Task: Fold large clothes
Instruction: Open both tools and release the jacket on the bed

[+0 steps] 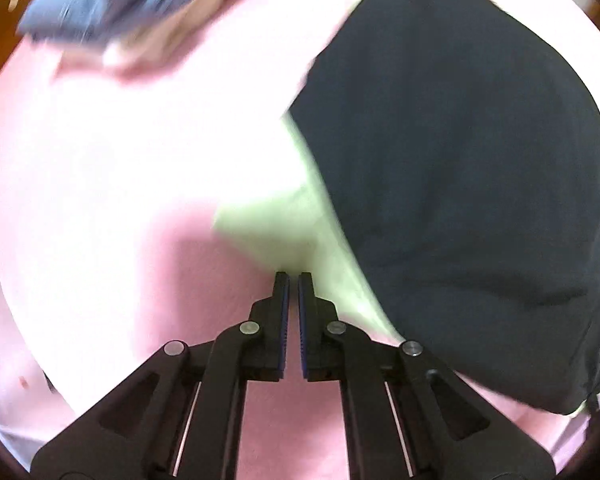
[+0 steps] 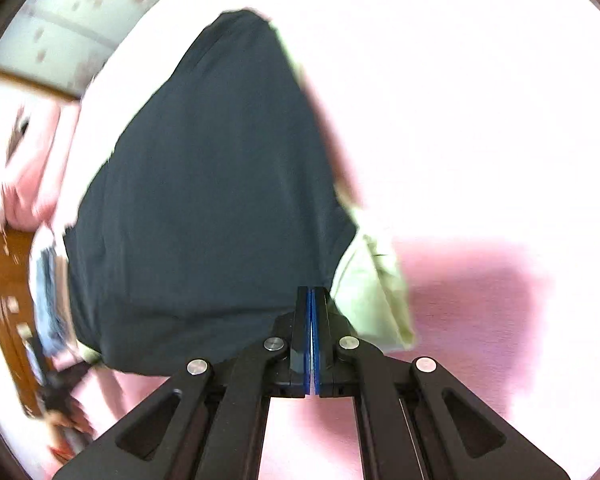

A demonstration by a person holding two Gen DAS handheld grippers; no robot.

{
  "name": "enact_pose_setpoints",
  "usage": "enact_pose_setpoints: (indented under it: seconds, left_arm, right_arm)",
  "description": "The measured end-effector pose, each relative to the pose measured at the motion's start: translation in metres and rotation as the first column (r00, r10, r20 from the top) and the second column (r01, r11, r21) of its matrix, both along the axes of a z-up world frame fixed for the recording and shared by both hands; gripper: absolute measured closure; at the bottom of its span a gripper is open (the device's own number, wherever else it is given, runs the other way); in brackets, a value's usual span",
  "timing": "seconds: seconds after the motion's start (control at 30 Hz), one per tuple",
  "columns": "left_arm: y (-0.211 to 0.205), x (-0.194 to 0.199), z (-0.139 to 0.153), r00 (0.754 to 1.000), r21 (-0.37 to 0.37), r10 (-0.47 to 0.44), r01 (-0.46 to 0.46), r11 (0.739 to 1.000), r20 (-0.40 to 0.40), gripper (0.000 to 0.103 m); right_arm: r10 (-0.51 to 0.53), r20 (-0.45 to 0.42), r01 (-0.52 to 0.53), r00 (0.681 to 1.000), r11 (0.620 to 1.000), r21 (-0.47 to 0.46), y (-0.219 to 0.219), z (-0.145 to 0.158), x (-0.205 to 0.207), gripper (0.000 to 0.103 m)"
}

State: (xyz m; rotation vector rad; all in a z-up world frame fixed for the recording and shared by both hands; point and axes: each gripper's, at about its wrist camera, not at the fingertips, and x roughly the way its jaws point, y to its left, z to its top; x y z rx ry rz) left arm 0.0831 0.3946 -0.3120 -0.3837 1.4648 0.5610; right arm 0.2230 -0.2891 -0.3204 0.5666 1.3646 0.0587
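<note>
A large dark navy garment [image 1: 460, 184] lies on the pink bed sheet [image 1: 100, 184], with a pale green cloth [image 1: 276, 224] showing under its edge. My left gripper [image 1: 294, 276] has its jaws nearly together, tips at the pale green cloth's lower point; whether it pinches the cloth I cannot tell. In the right wrist view the navy garment [image 2: 204, 200] fills the middle, with the pale green cloth [image 2: 372, 292] at its lower right. My right gripper [image 2: 312, 290] is shut at the garment's near edge, seemingly pinching it.
A folded blue garment on a beige one [image 1: 116, 4] lies at the far left of the sheet. A wooden bed frame [image 2: 4, 300] and other clothes [image 2: 48, 292] sit at the left edge. Tiled floor [image 2: 68, 12] lies beyond the bed.
</note>
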Motion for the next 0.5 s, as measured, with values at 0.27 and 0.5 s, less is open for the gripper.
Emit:
enact_pose_setpoints:
  seconds: [0.27, 0.5]
  left_arm:
    - [-0.010, -0.048, 0.010, 0.990, -0.107, 0.120, -0.112, 0.988, 0.070, 0.089]
    - [-0.026, -0.071, 0.008, 0.982, -0.161, 0.168, -0.152, 0.975, 0.091, 0.055]
  right_arm:
    - [0.017, 0.059, -0.015, 0.998, 0.999, -0.028, 0.097, 0.037, 0.023, 0.103]
    - [0.207, 0.079, -0.213, 0.975, 0.974, 0.078, 0.221, 0.032, 0.069, 0.100]
